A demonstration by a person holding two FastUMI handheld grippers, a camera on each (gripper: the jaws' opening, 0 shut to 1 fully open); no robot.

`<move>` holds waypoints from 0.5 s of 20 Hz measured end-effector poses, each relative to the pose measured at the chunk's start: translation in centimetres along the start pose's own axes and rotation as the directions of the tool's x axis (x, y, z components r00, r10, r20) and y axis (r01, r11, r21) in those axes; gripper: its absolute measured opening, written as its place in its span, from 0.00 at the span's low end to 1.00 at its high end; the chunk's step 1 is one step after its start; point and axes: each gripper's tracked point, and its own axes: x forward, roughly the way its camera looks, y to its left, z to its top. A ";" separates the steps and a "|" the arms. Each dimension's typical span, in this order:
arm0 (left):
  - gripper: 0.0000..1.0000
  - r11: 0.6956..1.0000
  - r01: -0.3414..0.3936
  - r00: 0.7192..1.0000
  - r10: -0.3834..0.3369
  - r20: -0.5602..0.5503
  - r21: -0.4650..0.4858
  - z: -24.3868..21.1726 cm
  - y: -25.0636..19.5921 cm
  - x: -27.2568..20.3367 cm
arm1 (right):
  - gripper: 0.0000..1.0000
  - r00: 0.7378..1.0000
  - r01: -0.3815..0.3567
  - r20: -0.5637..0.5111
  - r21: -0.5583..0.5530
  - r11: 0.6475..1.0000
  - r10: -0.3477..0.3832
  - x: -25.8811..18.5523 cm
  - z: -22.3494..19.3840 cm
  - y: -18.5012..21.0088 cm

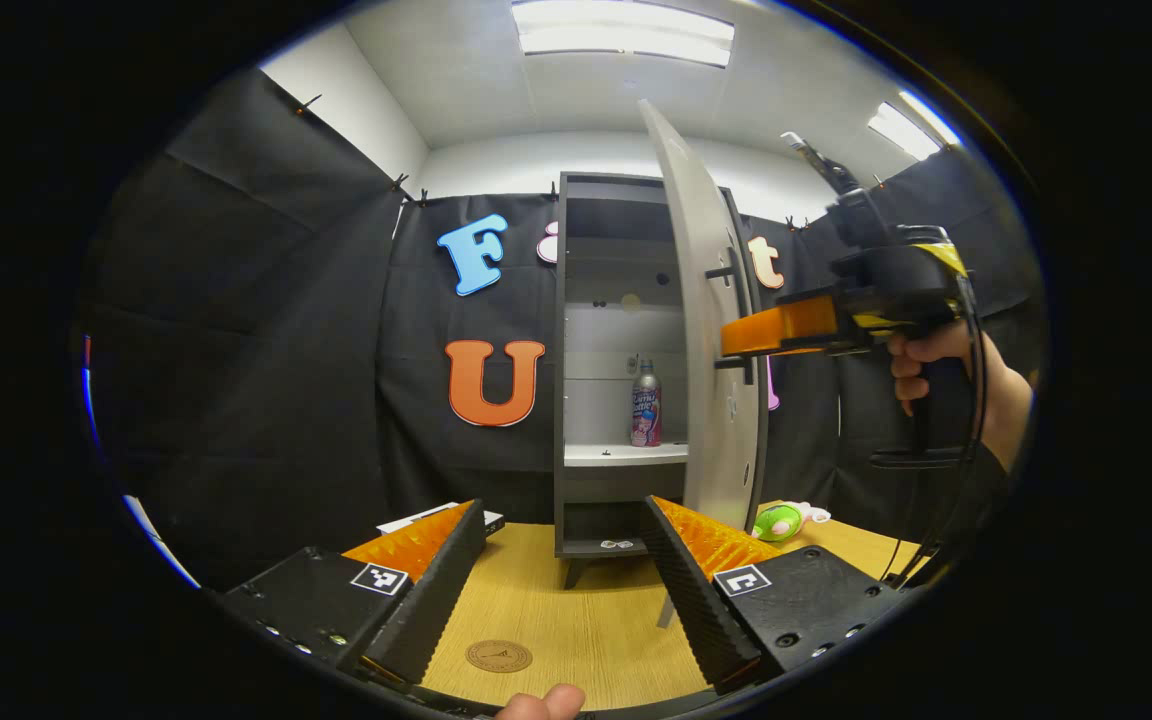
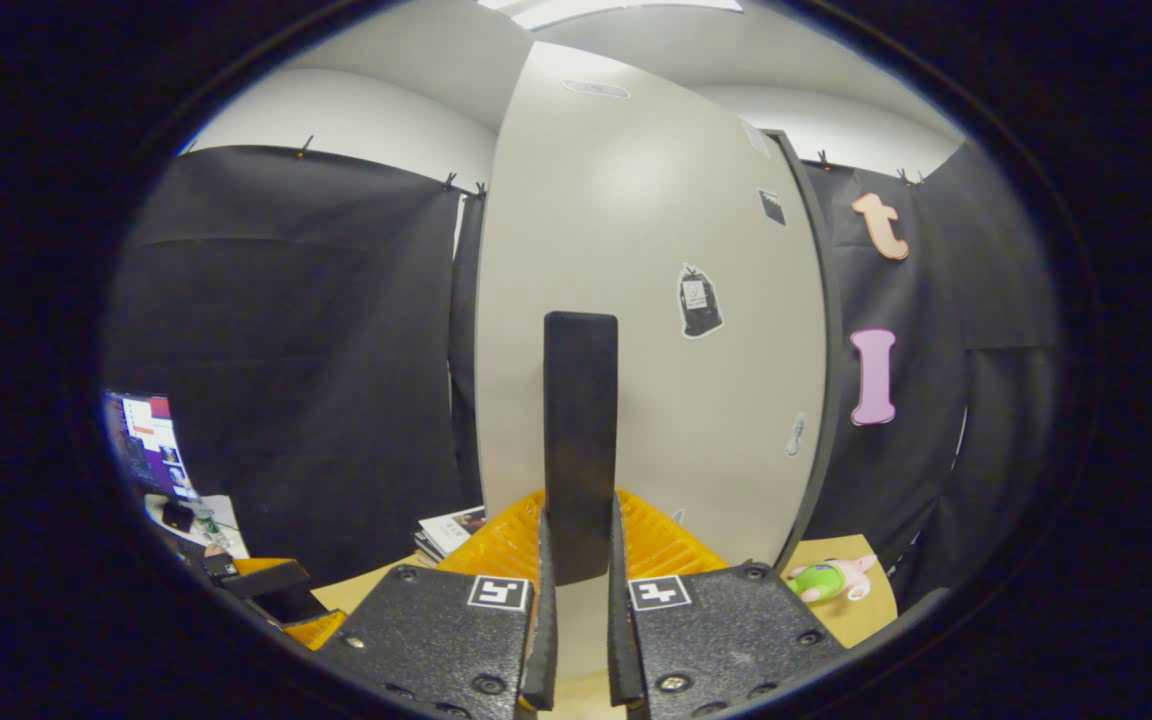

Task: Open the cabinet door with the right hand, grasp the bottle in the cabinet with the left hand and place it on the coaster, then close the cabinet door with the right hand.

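One bottle [image 1: 645, 404]: upright on the grey cabinet's [image 1: 576, 350] white shelf [image 1: 624, 455], door [image 1: 706, 330] swung open. One round coaster [image 1: 498, 656]: flat on the wooden table [image 1: 576, 610], between the fingers of the left gripper [image 1: 564, 590], which are spread wide and hold nothing. One right gripper [image 2: 576, 560]: fingers pinching the door's single dark handle [image 2: 580, 440]. One green plush toy [image 2: 829, 578]: on the table beside the door.

We see an open way over the table [image 1: 576, 610] to the bottle [image 1: 645, 403]; the door [image 1: 711, 330] stands at its right.
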 end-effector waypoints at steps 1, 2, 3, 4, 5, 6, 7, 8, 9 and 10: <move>0.95 1.000 0.002 1.000 -0.002 -0.001 -0.003 0.0 -0.4 0.0 | 0.23 1.000 0.012 0.001 0.002 1.000 -0.012 -1.2 -0.1 -0.9; 0.95 1.000 0.006 1.000 -0.006 -0.001 -0.007 0.2 -0.9 -0.2 | 0.23 1.000 0.027 0.000 0.001 1.000 -0.027 -2.4 -0.1 -1.8; 0.95 1.000 0.011 1.000 -0.011 0.001 -0.008 0.3 -1.3 -0.4 | 0.23 0.999 0.041 0.002 -0.004 0.999 -0.041 -3.6 -0.2 -2.8; 0.95 1.000 0.017 1.000 -0.017 0.002 -0.008 0.4 -1.8 -0.3 | 0.22 0.998 0.057 0.003 -0.003 0.998 -0.057 -4.5 -0.1 -4.0; 0.95 1.000 0.025 1.000 -0.025 0.001 -0.007 0.5 -2.4 -0.2 | 0.23 0.997 0.071 0.005 -0.007 0.997 -0.071 -5.7 -0.5 -5.2; 0.95 0.999 0.035 0.999 -0.035 -0.001 -0.005 0.4 -2.9 -0.1 | 0.23 0.996 0.087 0.009 -0.003 0.996 -0.087 -6.5 -0.5 -6.2; 0.95 0.999 0.047 0.999 -0.047 -0.002 -0.002 0.5 -3.6 -0.1 | 0.22 0.994 0.105 0.013 0.003 0.994 -0.105 -7.2 -0.6 -7.1; 0.95 0.998 0.056 0.998 -0.056 -0.001 0.000 0.5 -4.2 -0.1 | 0.19 0.992 0.123 0.015 0.006 0.992 -0.123 -7.8 -0.5 -8.1; 0.95 0.998 0.065 0.998 -0.065 -0.001 0.003 0.6 -4.7 -0.1 | 0.17 0.990 0.142 0.017 0.011 0.990 -0.142 -8.3 -0.6 -8.9; 0.95 0.997 0.073 0.997 -0.073 0.000 0.005 0.6 -5.2 -0.1 | 0.16 0.987 0.161 0.021 0.013 0.987 -0.162 -8.9 -0.6 -9.8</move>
